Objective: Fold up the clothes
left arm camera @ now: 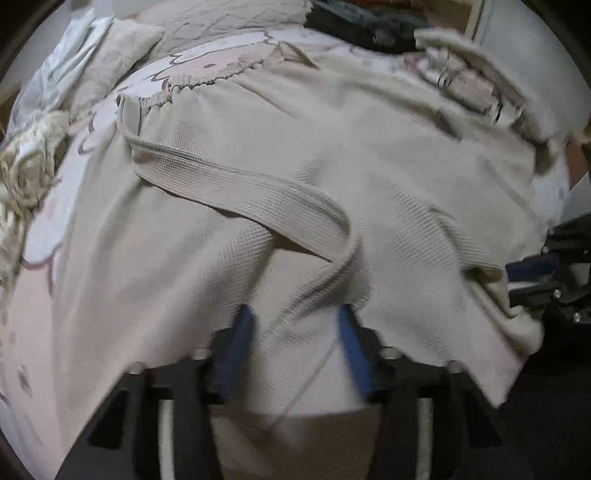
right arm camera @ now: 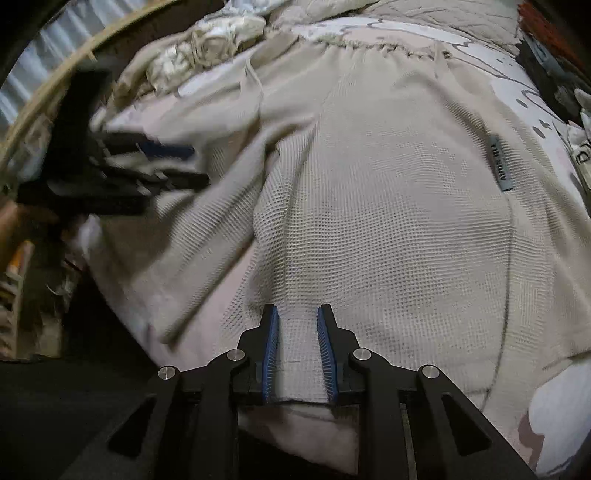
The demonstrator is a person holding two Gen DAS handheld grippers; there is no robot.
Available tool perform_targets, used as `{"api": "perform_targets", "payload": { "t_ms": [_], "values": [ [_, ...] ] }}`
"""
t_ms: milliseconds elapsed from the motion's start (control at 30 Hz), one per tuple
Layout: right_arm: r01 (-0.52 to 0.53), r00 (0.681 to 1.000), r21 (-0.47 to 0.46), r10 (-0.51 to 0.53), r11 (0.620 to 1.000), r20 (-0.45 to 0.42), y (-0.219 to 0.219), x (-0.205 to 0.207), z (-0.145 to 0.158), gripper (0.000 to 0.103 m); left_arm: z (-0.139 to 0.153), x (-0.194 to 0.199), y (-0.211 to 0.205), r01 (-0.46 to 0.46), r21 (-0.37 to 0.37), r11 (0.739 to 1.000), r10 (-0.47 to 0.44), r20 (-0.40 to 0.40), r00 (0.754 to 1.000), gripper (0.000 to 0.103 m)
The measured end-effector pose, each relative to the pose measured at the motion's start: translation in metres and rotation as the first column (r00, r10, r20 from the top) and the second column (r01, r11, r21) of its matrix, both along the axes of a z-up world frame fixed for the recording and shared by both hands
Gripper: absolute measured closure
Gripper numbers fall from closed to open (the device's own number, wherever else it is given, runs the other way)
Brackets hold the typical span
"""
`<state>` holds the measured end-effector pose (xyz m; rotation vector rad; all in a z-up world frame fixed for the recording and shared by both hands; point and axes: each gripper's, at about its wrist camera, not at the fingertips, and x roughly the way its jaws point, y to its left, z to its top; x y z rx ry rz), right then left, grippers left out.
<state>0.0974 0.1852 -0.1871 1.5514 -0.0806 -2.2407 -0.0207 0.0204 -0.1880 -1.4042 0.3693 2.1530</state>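
A beige waffle-knit garment (right arm camera: 388, 221) is spread over a bed sheet (left arm camera: 48, 236) printed with pale pink and white cartoon shapes, its gathered waistband at the far side and its near hem at the bed's edge. The right gripper (right arm camera: 295, 314) is clenched on that hem: a narrow fold of the knit is pinched between the blue pads (right arm camera: 271, 343), and the hem's stitched edge is seen just behind them. The left gripper (left arm camera: 295, 317) is set on the adjoining part of the hem, with cloth bunched between its blue pads (left arm camera: 236, 350); because that view is blurred, whether the pads press the cloth cannot be told. A flat belt (left arm camera: 258, 192) of the same knit is looped across the garment ahead of the left gripper. A small grey label (right arm camera: 498, 162) is sewn on the garment; its lettering is too small to read. In each wrist view the other gripper is cut off at the frame's side and smeared. Crumpled cream fabric (right arm camera: 195, 51) and dark clothing (left arm camera: 369, 26) are piled at the far edge of the bed. The floor below the near edge is dark and indistinct.
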Motion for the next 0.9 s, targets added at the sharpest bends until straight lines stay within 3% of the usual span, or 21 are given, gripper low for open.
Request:
{"api": "perform_targets", "payload": {
  "t_ms": [33, 67, 200, 233, 267, 300, 433, 533, 633, 700, 733, 767, 833, 900],
  "values": [
    [0.004, 1.000, -0.031, -0.004, 1.000, -0.007, 0.003, 0.001, 0.007, 0.080, 0.003, 0.000, -0.006, -0.022, 0.027, 0.999, 0.022, 0.008, 1.000, 0.091],
    [0.014, 0.999, -0.068, -0.016, 0.998, -0.035, 0.011, 0.006, 0.019, 0.080, 0.007, 0.000, -0.013, -0.048, 0.051, 0.998, 0.047, 0.016, 0.999, 0.093],
    [0.129, 0.987, -0.116, -0.139, 0.985, -0.085, 0.054, 0.015, 0.051, 0.077, 0.031, 0.001, -0.060, -0.198, 0.135, 0.971, 0.199, 0.006, 0.980, 0.093],
    [0.184, 0.977, -0.105, -0.194, 0.977, -0.091, 0.068, 0.018, 0.054, 0.065, 0.036, 0.000, -0.074, -0.249, 0.146, 0.957, 0.252, 0.000, 0.968, 0.093],
    [0.239, 0.964, -0.095, -0.248, 0.966, -0.097, 0.081, 0.021, 0.057, 0.045, 0.039, 0.000, -0.088, -0.297, 0.152, 0.943, 0.301, -0.004, 0.953, 0.093],
    [0.292, 0.948, -0.085, -0.300, 0.953, -0.104, 0.095, 0.024, 0.060, 0.036, 0.041, 0.000, -0.104, -0.350, 0.155, 0.924, 0.355, -0.008, 0.935, 0.093],
    [0.389, 0.918, -0.012, -0.389, 0.921, -0.082, 0.126, 0.035, 0.048, 0.035, 0.045, 0.001, -0.170, -0.547, 0.161, 0.821, 0.557, -0.016, 0.831, 0.093],
    [0.432, 0.901, 0.008, -0.432, 0.902, -0.033, 0.135, 0.038, 0.029, 0.050, 0.043, 0.004, -0.197, -0.624, 0.141, 0.769, 0.632, -0.016, 0.775, 0.093],
    [0.451, 0.892, -0.038, -0.449, 0.892, 0.047, 0.138, 0.042, 0.008, 0.055, 0.040, 0.012, -0.208, -0.658, 0.149, 0.738, 0.664, 0.010, 0.748, 0.092],
    [0.439, 0.897, -0.021, -0.436, 0.898, 0.067, 0.134, 0.038, 0.000, 0.060, 0.039, 0.015, -0.205, -0.657, 0.146, 0.739, 0.663, 0.010, 0.748, 0.089],
    [0.433, 0.899, 0.007, -0.432, 0.901, 0.065, 0.129, 0.037, -0.005, 0.065, 0.039, 0.017, -0.202, -0.657, 0.145, 0.740, 0.662, 0.009, 0.749, 0.080],
    [0.434, 0.899, 0.032, -0.435, 0.900, 0.052, 0.126, 0.037, -0.007, 0.075, 0.039, 0.018, -0.200, -0.655, 0.147, 0.741, 0.661, 0.009, 0.750, 0.070],
    [0.431, 0.901, 0.043, -0.432, 0.901, 0.041, 0.125, 0.036, -0.004, 0.092, 0.042, 0.018, -0.195, -0.648, 0.157, 0.746, 0.655, 0.004, 0.755, 0.066],
    [0.441, 0.897, 0.005, -0.441, 0.897, 0.032, 0.127, 0.037, 0.009, 0.095, 0.048, 0.018, -0.190, -0.634, 0.157, 0.757, 0.644, -0.017, 0.765, 0.066]
  ]
}}
